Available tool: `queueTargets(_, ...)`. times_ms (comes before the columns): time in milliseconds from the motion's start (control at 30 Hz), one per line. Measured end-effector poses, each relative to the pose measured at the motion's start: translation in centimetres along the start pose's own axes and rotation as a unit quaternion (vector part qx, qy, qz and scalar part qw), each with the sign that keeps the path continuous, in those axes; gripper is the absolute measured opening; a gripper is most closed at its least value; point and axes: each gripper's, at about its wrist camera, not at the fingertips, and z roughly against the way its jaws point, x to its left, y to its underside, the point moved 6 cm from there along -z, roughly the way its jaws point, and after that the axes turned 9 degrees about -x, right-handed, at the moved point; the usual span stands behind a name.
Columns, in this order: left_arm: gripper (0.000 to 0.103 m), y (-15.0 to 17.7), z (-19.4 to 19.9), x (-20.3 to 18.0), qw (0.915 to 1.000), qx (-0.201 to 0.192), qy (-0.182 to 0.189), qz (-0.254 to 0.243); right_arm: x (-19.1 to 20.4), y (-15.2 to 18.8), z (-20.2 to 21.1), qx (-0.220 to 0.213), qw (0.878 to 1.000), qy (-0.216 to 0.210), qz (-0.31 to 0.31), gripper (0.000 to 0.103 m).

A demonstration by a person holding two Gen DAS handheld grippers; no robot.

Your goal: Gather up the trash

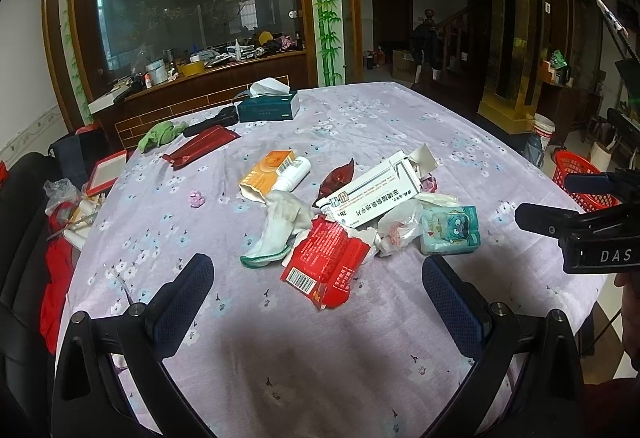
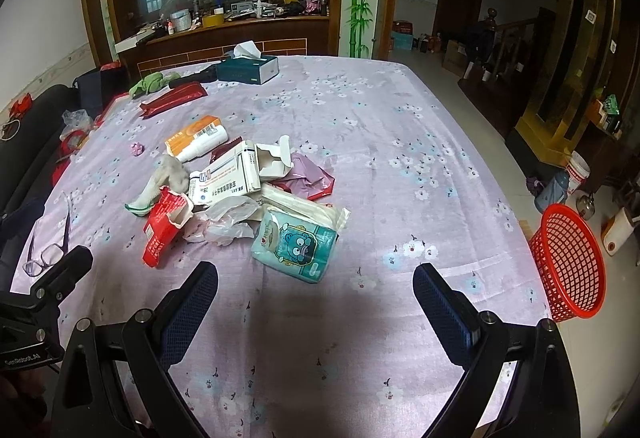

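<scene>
You've got a lilac tablecloth (image 2: pixel 360 110) w/ white-blue flower print. Red torn box (image 2: pixel 162 234), white carton (image 2: pixel 226 184) w/ blue text, teal tissue pack (image 2: pixel 296 244) w/ cartoon bear, orange box (image 2: pixel 192 136). Red mesh basket (image 2: pixel 568 262) on floor.

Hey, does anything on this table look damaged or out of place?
Yes. The red carton is torn open and crushed, and the white medicine box lies with its end flaps ripped open. A pair of glasses sits near the table's edge beside the litter.
</scene>
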Motion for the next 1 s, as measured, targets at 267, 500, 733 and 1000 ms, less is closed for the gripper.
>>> queueTargets(267,0.103,-0.1,-0.6,0.1,1.0000,0.006,0.003,-0.003,-0.2,0.0,-0.5,0.006,1.000,-0.004,-0.001,0.100)
queueTargets(500,0.103,-0.7,-2.3,3.2,0.9993,0.026,-0.009,0.026,0.3,-0.2,-1.3,0.021,0.998,-0.050,-0.020,0.091)
queueTargets(733,0.100,-1.5,-5.5,10.4,0.9943,0.063,-0.046,0.073,5.0,-0.8,-2.3,0.059,0.980,-0.185,-0.033,0.072)
queueTargets(1000,0.068,-1.3,-12.5,18.2,0.9751,0.122,-0.057,0.176,10.7,-0.3,-5.1,0.114,0.961,-0.249,-0.041,0.055)
